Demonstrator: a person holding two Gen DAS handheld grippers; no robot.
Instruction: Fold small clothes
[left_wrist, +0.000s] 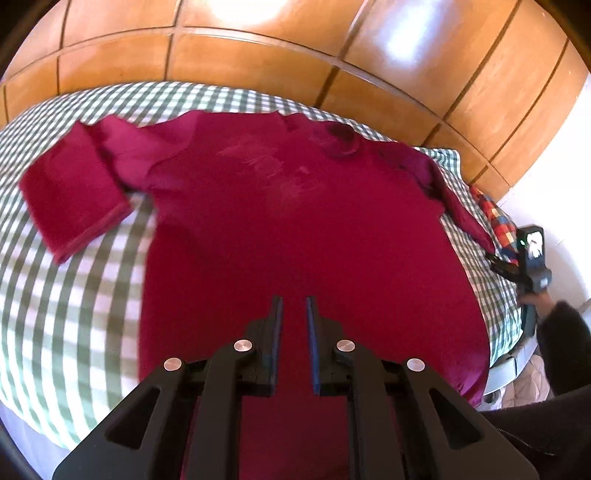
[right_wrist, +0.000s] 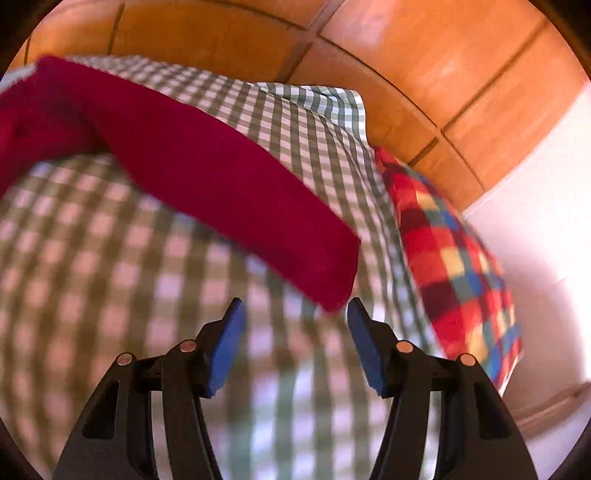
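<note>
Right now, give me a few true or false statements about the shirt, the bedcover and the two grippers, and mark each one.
1. The dark red long-sleeved shirt lies spread on a green-and-white checked bedcover. True.
2. The left gripper clamps the shirt. False: its jaws stand slightly apart above the cloth, holding nothing.
3. The right gripper is open beside a sleeve cuff. True.
4. The multicoloured checked pillow rests on the shirt. False: it lies apart, at the bed's edge.

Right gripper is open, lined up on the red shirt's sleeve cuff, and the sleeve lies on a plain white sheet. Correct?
Not quite. The right gripper is open at the sleeve cuff, but the sheet is green-and-white checked, not plain white; the right wrist view shows it.
</note>
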